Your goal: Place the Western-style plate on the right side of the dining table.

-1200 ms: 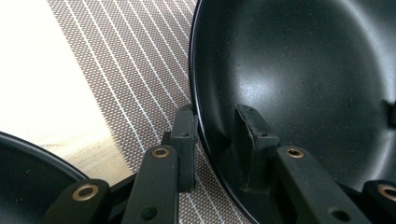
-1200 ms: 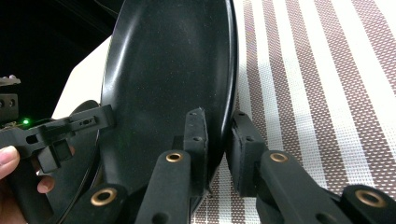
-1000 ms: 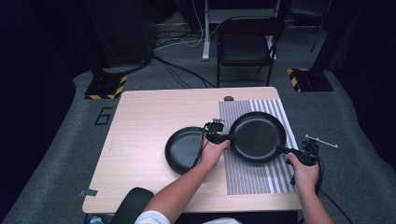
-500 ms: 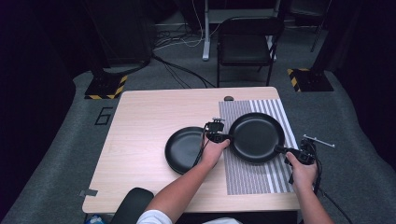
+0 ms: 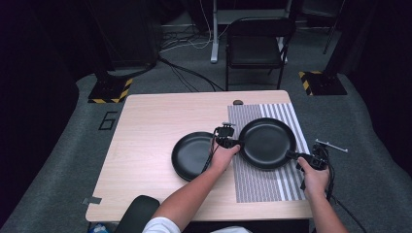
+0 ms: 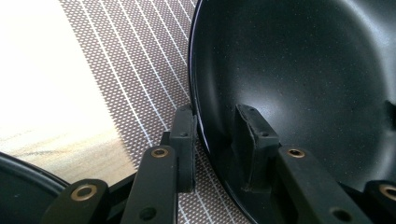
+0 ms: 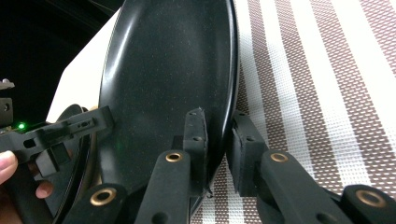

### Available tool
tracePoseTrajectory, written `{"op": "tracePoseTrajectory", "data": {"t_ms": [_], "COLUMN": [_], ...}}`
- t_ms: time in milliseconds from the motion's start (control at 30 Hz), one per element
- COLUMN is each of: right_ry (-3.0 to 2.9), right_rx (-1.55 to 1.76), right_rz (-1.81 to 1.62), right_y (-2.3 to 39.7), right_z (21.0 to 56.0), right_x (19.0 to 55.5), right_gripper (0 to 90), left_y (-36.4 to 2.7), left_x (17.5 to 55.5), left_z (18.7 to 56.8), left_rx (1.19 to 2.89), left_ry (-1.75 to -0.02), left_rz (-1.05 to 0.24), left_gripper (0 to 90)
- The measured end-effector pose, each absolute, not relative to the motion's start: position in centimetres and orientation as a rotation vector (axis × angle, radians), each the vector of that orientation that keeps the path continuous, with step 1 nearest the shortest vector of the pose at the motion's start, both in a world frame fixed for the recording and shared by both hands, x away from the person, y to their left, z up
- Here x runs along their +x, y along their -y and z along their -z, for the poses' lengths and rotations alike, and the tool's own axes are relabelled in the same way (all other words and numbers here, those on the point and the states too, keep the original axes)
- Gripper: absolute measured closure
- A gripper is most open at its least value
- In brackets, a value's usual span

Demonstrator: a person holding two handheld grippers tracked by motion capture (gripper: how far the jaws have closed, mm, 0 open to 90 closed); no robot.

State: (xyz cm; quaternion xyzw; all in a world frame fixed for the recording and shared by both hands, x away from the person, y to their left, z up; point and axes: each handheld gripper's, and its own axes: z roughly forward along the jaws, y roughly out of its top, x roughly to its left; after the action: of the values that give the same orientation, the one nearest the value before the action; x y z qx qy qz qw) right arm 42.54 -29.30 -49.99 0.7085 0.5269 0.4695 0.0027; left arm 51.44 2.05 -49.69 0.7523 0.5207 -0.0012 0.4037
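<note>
Black pan (image 5: pixel 267 142) sits on the striped mat (image 5: pixel 265 182), beside a second pan (image 5: pixel 192 155). My left gripper (image 6: pixel 214 140) clamps its rim; my right gripper (image 7: pixel 218 140) clamps the opposite rim.

L gripper (image 5: pixel 233 141) held w/ forearm reaching far and right from near edge, fingers (image 6: pixel 183 140) clamped across pan rim (image 6: pixel 198 116), one each side. R gripper (image 5: pixel 303 157) at near right, fingers (image 7: pixel 194 140) likewise pinching opposite rim.

left half of table (image 5: pixel 145 126) bare — plate (image 5: pixel 192 155) | pan (image 5: pixel 267 143) crowd the middle
</note>
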Motion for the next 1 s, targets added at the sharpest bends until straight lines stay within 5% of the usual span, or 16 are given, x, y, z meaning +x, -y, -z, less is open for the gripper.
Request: {"op": "tracePoseTrajectory", "data": {"t_ms": [1000], "right_ry": [-1.688], "right_rx": [2.251], "right_rz": [-1.429], "right_y": [29.2], "right_z": [51.0], "right_x": [43.1], "right_gripper": [76.4], "left_y": [-2.1], "left_x": [51.8], "left_z": [50.1], "left_rx": [1.921], "left_ry": [-1.383], "left_rz": [0.055], "left_gripper": [70.5]}}
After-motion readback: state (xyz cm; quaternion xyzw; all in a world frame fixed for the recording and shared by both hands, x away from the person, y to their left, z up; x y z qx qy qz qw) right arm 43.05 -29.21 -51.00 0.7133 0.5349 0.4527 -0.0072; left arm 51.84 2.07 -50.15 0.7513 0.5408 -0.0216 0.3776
